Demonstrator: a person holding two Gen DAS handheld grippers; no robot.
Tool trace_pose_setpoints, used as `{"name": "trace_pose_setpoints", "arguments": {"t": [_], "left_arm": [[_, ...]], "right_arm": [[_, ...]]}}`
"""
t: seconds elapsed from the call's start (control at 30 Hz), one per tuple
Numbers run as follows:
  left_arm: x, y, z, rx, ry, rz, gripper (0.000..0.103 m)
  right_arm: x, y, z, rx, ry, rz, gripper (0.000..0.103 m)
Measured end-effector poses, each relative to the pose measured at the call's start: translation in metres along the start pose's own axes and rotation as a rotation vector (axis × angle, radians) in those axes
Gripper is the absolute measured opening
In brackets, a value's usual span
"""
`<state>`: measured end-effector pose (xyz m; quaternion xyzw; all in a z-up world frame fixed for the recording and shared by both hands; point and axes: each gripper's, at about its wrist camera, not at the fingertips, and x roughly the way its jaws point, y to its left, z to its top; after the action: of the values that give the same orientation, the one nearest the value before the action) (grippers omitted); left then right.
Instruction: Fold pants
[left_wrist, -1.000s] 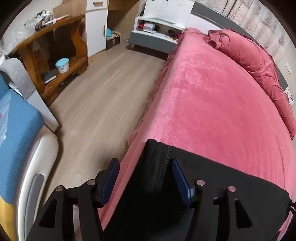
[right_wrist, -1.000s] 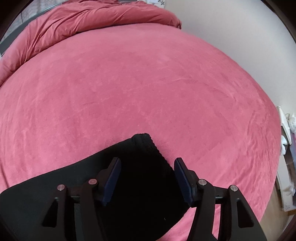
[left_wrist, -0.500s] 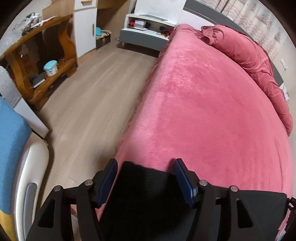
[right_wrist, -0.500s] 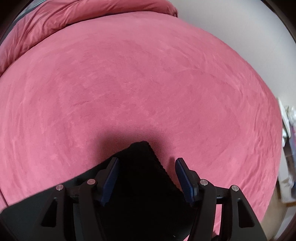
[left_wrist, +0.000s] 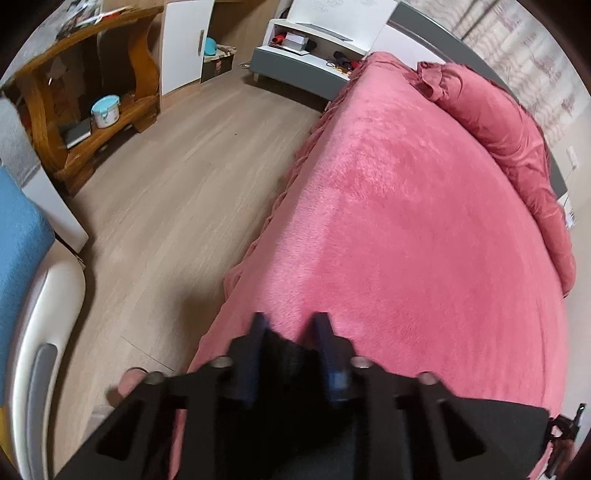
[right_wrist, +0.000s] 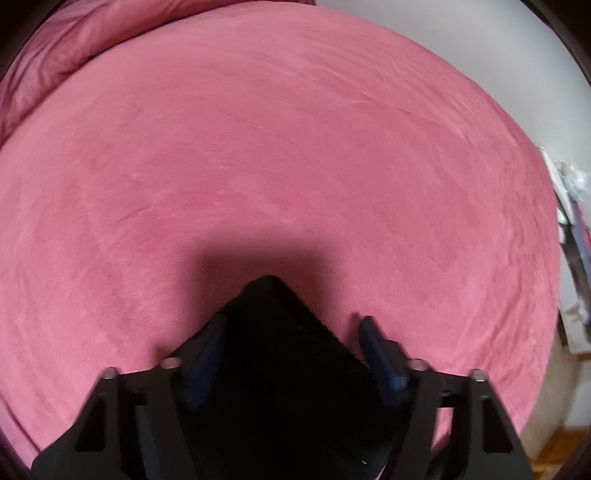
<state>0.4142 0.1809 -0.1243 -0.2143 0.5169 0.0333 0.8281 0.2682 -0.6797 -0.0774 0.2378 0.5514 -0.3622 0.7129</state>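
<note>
Black pants (left_wrist: 491, 428) lie at the near edge of a bed with a pink plush cover (left_wrist: 406, 221). My left gripper (left_wrist: 290, 325) has its blue pads closed in on a bunched corner of the pants (left_wrist: 284, 350) near the bed's left side. In the right wrist view, another corner of the pants (right_wrist: 273, 317) points up between the fingers of my right gripper (right_wrist: 291, 325). Its jaws stand wide apart and the cloth touches the left pad only. Most of the pants are hidden under the grippers.
A pink pillow roll (left_wrist: 509, 147) lies along the bed's far side. Wood floor (left_wrist: 166, 206) is left of the bed, with a wooden shelf (left_wrist: 85, 88), a white and grey stand (left_wrist: 306, 48) and a blue and white chair (left_wrist: 33, 280). A white wall (right_wrist: 480, 44) is beyond the bed.
My left gripper has narrowed from wide open onto the pants corner. The right gripper has stayed open while more of the cloth corner has come up between its fingers.
</note>
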Motion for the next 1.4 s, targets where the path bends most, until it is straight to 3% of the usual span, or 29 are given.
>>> {"name": "trace_pose_setpoints", "arguments": {"t": [0.03,0.1,0.23,0.57,0.83,1.27,1.4], "left_arm": [[-0.002,0.003,0.0,-0.017,0.001,-0.021,0.022],[-0.007,0.007,-0.002,-0.036,-0.003,-0.048,0.014],[-0.024,0.001,-0.005,0.0,-0.042,-0.06,0.009],[-0.08,0.009,-0.01,-0.046,-0.132,-0.158,0.006],[-0.127,0.008,-0.032,-0.031,-0.204,-0.245,0.006],[-0.204,0.057,-0.096,-0.119,-0.294,-0.393,0.006],[-0.221,0.076,-0.123,-0.158,-0.296,-0.435,0.006]], "right_arm": [[-0.002,0.002,-0.002,-0.012,-0.003,0.008,0.037],[-0.006,0.006,-0.004,-0.053,-0.016,0.007,0.028],[-0.015,0.003,-0.02,-0.04,-0.048,0.038,0.019],[-0.055,-0.023,-0.027,0.064,-0.147,0.193,0.017],[-0.102,-0.048,-0.057,0.085,-0.229,0.309,0.017],[-0.127,-0.115,-0.099,0.207,-0.266,0.483,0.017],[-0.132,-0.148,-0.12,0.253,-0.297,0.576,0.017]]}}
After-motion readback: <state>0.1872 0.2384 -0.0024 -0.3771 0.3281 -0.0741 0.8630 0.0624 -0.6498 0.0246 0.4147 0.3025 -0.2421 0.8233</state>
